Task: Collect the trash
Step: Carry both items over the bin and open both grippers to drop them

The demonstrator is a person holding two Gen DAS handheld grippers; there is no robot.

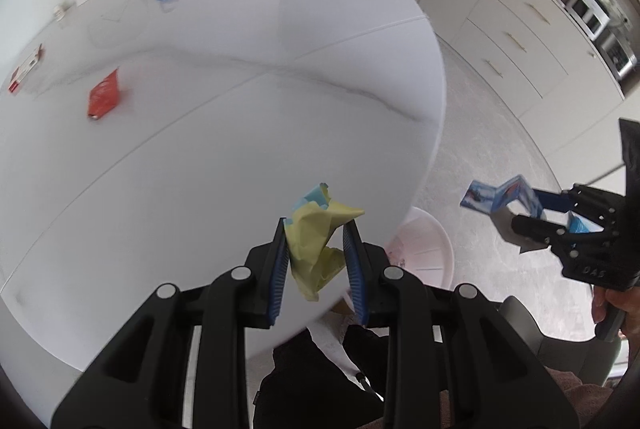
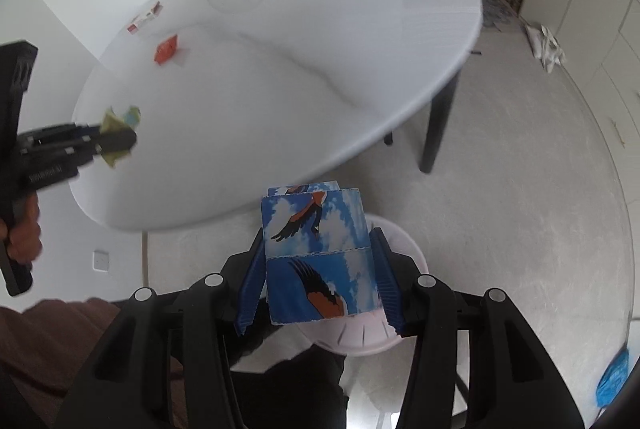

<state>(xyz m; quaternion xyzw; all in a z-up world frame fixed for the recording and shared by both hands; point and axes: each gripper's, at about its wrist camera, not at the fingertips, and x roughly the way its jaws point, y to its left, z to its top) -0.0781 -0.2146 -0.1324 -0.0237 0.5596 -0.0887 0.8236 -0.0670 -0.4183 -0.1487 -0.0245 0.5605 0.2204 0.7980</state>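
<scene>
left tongs (image 1: 316,229) clamped, right tongs (image 2: 320,257) clamped

- Both views are bright, lit by soft, even light; no source shows and no hard shadows fall.
- The white counter (image 1: 224,133) is glossy and washed out, with faint grey reflections streaking across its top.
- Strong fisheye bending curves the counter edge and cabinets; dark vignette fills the corners.
- Motion blur smears the far hand-held gripper (image 2: 120,143) in the right wrist view, and the small items on the counter look soft.
</scene>
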